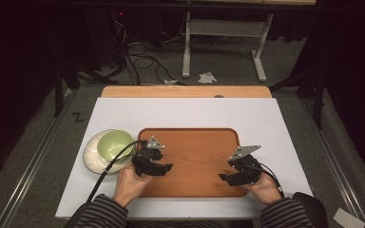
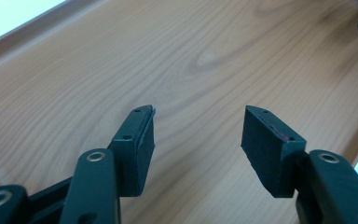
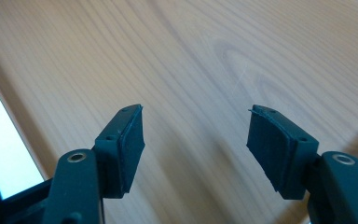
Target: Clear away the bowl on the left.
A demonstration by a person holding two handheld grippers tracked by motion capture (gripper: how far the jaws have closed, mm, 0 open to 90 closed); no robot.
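A wooden tray (image 1: 192,142) lies in the middle of the white table top. My left gripper (image 1: 164,167) hovers over the tray's left part, open, with bare wood (image 2: 200,65) between its jaws. Over the tray's right front part my right gripper (image 1: 224,176) is open too, and nothing but tray wood (image 3: 196,84) lies between its jaws. To the left of the tray a light green bowl (image 1: 114,144) sits on a pale plate (image 1: 91,156). The left gripper's cable runs across that plate.
The white sheet (image 1: 190,111) covers a wooden table whose far edge (image 1: 185,91) shows behind it. Beyond the table, cables (image 1: 142,61) and a white frame (image 1: 223,42) stand on the grey floor. Striped sleeves (image 1: 100,213) enter at the bottom.
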